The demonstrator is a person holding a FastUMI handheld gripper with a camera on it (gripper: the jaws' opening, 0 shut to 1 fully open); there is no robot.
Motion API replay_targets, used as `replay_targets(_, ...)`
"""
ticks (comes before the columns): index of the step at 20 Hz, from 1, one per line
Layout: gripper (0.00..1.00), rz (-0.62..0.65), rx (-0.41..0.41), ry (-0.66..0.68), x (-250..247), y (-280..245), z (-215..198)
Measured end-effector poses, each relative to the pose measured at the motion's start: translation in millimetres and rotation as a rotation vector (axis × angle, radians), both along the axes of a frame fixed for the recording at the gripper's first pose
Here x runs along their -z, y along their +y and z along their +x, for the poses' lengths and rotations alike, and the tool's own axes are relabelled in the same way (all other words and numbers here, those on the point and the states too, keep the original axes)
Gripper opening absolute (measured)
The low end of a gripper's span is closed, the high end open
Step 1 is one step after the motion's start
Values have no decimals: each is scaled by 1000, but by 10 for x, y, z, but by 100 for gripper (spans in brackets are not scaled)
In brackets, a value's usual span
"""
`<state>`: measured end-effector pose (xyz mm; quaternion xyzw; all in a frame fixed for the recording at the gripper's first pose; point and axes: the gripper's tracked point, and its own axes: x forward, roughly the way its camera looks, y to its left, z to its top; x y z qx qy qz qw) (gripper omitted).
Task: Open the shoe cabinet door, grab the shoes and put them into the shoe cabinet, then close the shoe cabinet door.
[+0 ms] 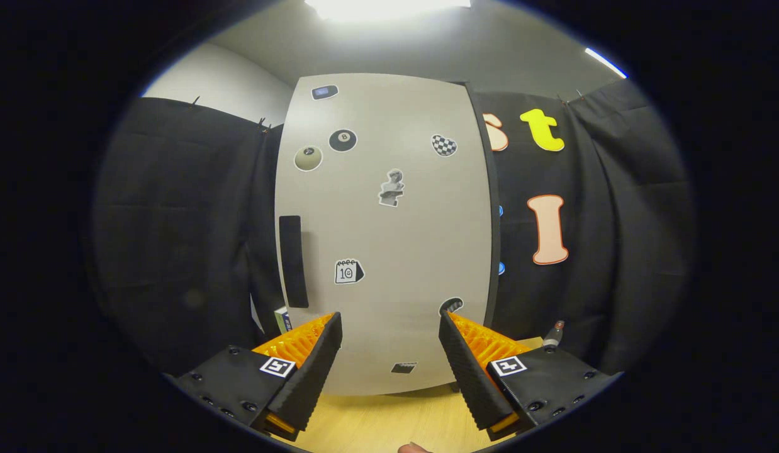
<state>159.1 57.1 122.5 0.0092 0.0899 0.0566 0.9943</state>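
The shoe cabinet [389, 233] is standing upright on the wooden tabletop [377, 421], straight ahead of the gripper [389, 330], its pale door [421, 251] shut and dotted with stickers. The gripper is hanging released, fingers spread wide and gripping nothing. The door is looking rigid, smooth and probably light (a flat panel offers no purchase), so the dark vertical handle [293, 261] near its left edge is seeming the place to hook or pinch.

Wooden tabletop [389, 418], light tan, runs under & beyond the gripper [390, 327] w/ fingers spread wide, nothing between. Shoe cabinet [383, 239] stands upright on it, door closed. Small bottle [553, 333] on table near cabinet's right side.
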Motion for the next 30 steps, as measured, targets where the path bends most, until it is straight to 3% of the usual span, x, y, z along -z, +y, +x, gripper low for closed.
replay_targets(11,97,14,46,-2,-38,-361,-664)
replay_targets(30,97,13,12,-10,-47,-192,-780)
